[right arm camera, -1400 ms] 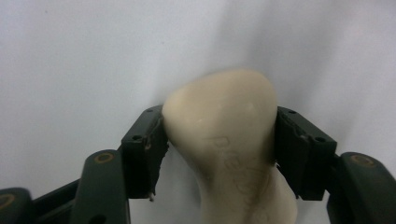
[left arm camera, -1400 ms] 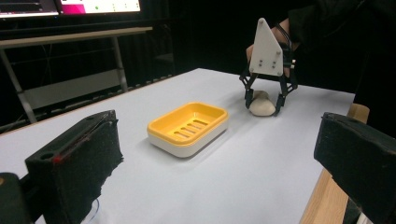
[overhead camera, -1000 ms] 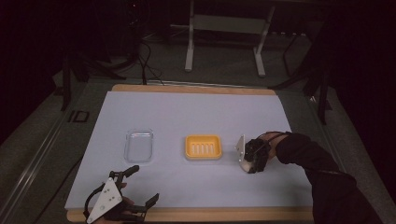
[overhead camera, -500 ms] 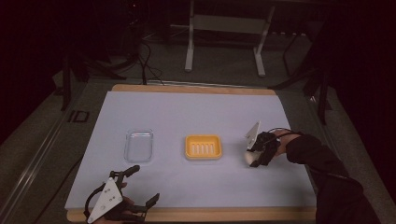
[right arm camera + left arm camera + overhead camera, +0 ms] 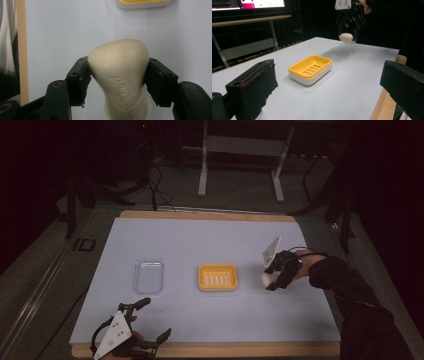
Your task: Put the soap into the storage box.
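Right gripper view: right hand-held gripper (image 5: 117, 82) clamps a cream soap bar (image 5: 121, 77) across its waist, one pad on each side, embossed face toward the camera. Bar bulges above the pads and narrows where they bite. Grip sits mid-bar, so both ends stick out free.

High view: soap (image 5: 268, 278) hangs in the air off the surface (image 5: 210, 235), near the right edge, right of the yellow soap dish (image 5: 217, 277). Dish sits near the middle; a clear tray (image 5: 149, 275) lies left of it. Left hand-held gripper (image 5: 150, 320) rests at the near edge, left corner, jaws wide, nothing between them.

Left gripper view: soap (image 5: 346, 38) is clear of the surface, dish (image 5: 310, 69) well apart from it.

Risks, as judged:
- Soap is smooth and rounded. Pads hold a tapered waist, so the bar could squirt out endwise if squeeze or tilt changes during carry.
- Free ends could pivot between the pads. A rotated bar may arrive crosswise to the dish and land on the rim.
- A low approach would catch the dish's rim and shove the light dish across the surface.
- Release from height would let the bar bounce out or skid toward the right edge.
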Motion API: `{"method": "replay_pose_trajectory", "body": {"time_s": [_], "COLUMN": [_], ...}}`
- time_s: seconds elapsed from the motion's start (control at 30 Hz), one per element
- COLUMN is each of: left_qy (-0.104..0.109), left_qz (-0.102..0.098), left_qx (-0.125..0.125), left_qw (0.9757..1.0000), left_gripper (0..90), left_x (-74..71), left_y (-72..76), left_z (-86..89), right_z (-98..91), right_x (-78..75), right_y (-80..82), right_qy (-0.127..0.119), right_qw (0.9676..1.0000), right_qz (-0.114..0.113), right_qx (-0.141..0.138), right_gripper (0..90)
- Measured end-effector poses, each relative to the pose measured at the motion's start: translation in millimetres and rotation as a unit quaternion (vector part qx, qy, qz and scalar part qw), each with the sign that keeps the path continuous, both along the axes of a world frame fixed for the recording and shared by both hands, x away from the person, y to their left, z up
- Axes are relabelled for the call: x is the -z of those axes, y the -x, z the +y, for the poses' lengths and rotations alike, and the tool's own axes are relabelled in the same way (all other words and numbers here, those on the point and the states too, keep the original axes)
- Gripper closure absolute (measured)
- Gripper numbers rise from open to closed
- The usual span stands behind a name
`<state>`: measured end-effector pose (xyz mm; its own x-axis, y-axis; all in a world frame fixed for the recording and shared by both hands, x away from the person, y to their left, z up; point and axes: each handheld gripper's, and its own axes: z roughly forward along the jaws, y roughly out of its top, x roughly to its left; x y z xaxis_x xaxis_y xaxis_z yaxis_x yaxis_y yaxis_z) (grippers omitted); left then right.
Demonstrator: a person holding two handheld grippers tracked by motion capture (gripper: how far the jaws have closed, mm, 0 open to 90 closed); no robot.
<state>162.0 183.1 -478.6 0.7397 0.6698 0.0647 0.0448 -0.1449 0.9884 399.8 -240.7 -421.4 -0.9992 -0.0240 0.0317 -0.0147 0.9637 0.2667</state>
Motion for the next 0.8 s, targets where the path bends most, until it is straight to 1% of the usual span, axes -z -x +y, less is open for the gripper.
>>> {"method": "replay_pose_trajectory", "body": {"time_s": [0.13, 0.2, 0.23, 0.3, 0.33, 0.37, 0.43, 0.5, 0.57, 0.63, 0.67, 0.8], "left_qy": [-0.001, 0.001, 0.002, 0.003, 0.004, 0.006, 0.003, 0.001, 0.002, 0.001, 0.002, 0.006], "left_qz": [0.001, 0.000, 0.000, 0.000, 0.001, 0.001, 0.002, 0.003, 0.004, 0.004, 0.004, 0.007], "left_qx": [0.007, 0.010, 0.011, 0.013, 0.014, 0.016, 0.019, 0.021, 0.023, 0.024, 0.023, 0.018], "left_qw": [1.0000, 0.9999, 0.9999, 0.9999, 0.9999, 0.9999, 0.9998, 0.9998, 0.9997, 0.9997, 0.9997, 0.9998], "left_gripper": [0.8, 0.8, 0.8, 0.8, 0.8, 0.8, 0.8, 0.8, 0.8, 0.8, 0.8, 0.8], "left_x": [-0.1, -0.1, -0.1, -0.2, -0.1, -0.1, -0.1, 0.1, 0.1, 0.2, 0.3, 0.3], "left_y": [-0.4, -1.2, -1.5, -2.4, -2.8, -3.1, -3.7, -4.5, -5.1, -5.8, -6.2, -7.6], "left_z": [-1.0, -1.5, -1.6, -1.7, -2.0, -2.5, -3.1, -3.9, -4.7, -4.9, -5.0, -4.8], "right_z": [5.6, 8.5, 10.1, 14.4, 16.7, 19.4, 24.3, 29.1, 33.8, 38.6, 41.2, 51.6], "right_x": [-11.7, -18.2, -21.1, -26.7, -29.0, -31.1, -34.7, -38.9, -43.2, -47.3, -49.4, -56.5], "right_y": [-0.6, 0.0, -0.1, 0.8, 0.9, 1.5, 1.6, 1.5, 1.6, 1.5, 1.7, 1.8], "right_qy": [0.002, 0.000, -0.002, -0.003, -0.003, -0.001, 0.002, 0.002, 0.004, 0.002, 0.000, 0.001], "right_qw": [1.0000, 0.9999, 1.0000, 0.9999, 0.9999, 0.9999, 0.9999, 0.9998, 0.9997, 0.9997, 0.9997, 0.9997], "right_qz": [0.002, -0.006, -0.001, -0.008, -0.004, -0.007, -0.006, -0.008, -0.014, -0.013, -0.017, -0.021], "right_qx": [0.007, 0.009, 0.010, 0.011, 0.012, 0.013, 0.012, 0.019, 0.018, 0.020, 0.017, 0.014], "right_gripper": [40.0, 40.0, 40.0, 40.0, 39.9, 39.9, 39.9, 40.0, 40.0, 39.9, 39.9, 39.9]}}
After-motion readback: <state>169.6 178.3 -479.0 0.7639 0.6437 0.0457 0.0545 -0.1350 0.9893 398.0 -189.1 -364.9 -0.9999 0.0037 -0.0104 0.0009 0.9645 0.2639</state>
